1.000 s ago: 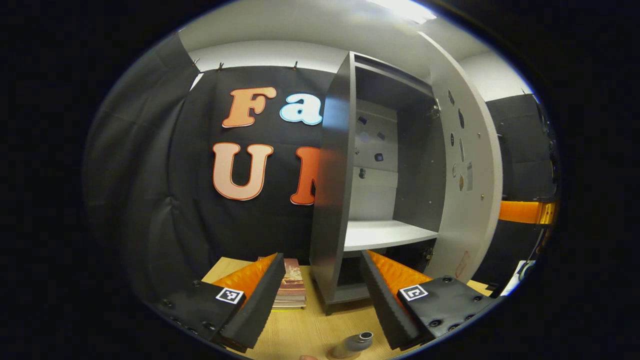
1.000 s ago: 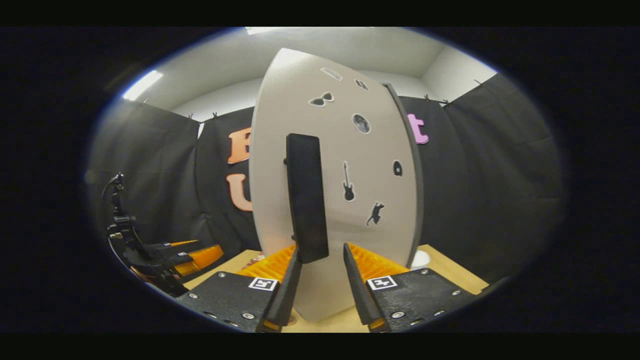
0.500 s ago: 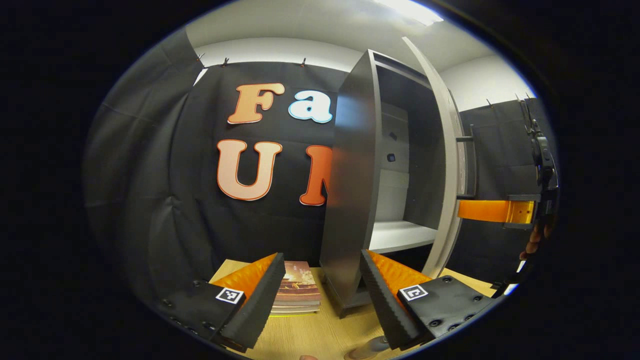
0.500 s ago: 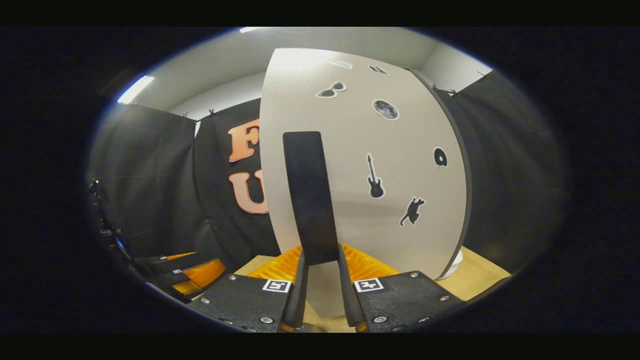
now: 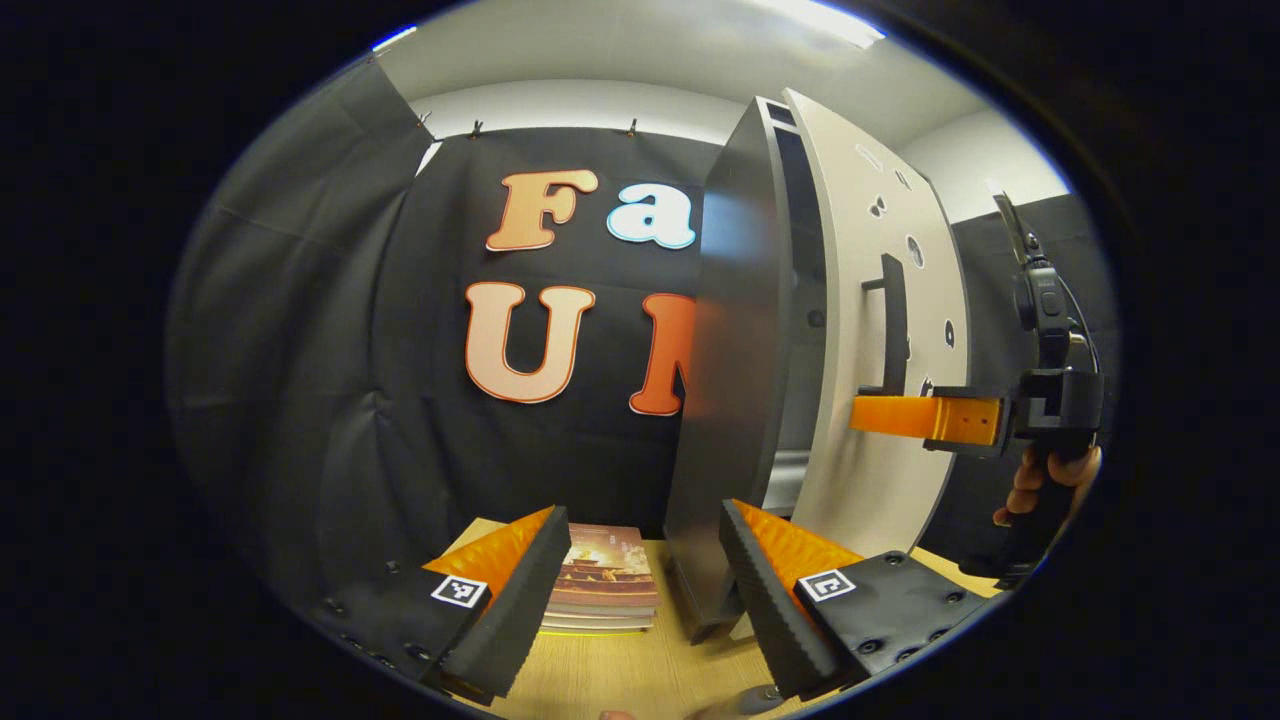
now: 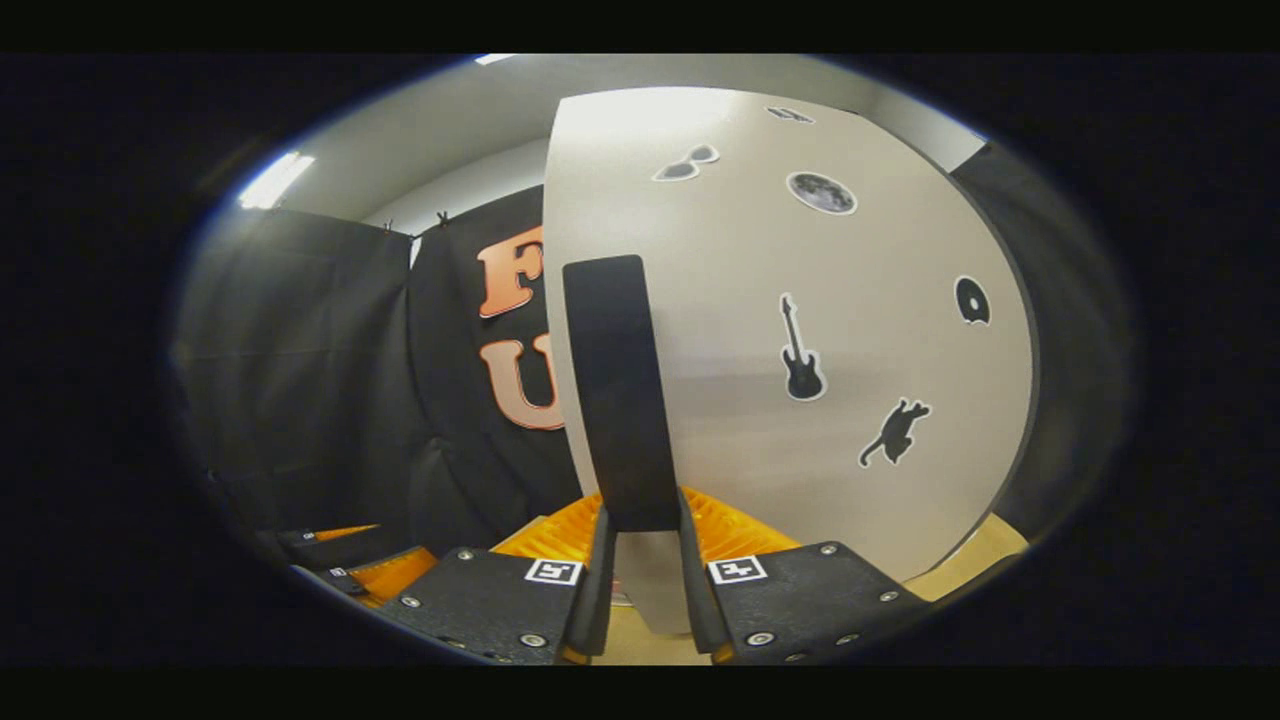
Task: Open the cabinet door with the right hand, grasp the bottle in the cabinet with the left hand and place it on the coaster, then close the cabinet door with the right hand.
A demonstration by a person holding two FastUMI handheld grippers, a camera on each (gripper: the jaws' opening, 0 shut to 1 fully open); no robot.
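The cabinet door (image 6: 800, 330), pale with dark stickers, fills the centre and right of the right gripper view, and its black handle (image 6: 620, 390) runs upright just left of centre. The right tongs (image 6: 643, 590) at the bottom are clamped on the handle's lower end, both fingers pressed against it. In the left gripper view the door (image 5: 880, 330) stands nearly shut against the dark cabinet (image 5: 730, 400) at centre right, with a hand (image 5: 1045, 480) at the right edge. The left tongs (image 5: 640, 600) sit wide apart at the bottom, holding nothing, above the wooden counter (image 5: 620, 670). A stack of books (image 5: 605, 580) lies behind them.
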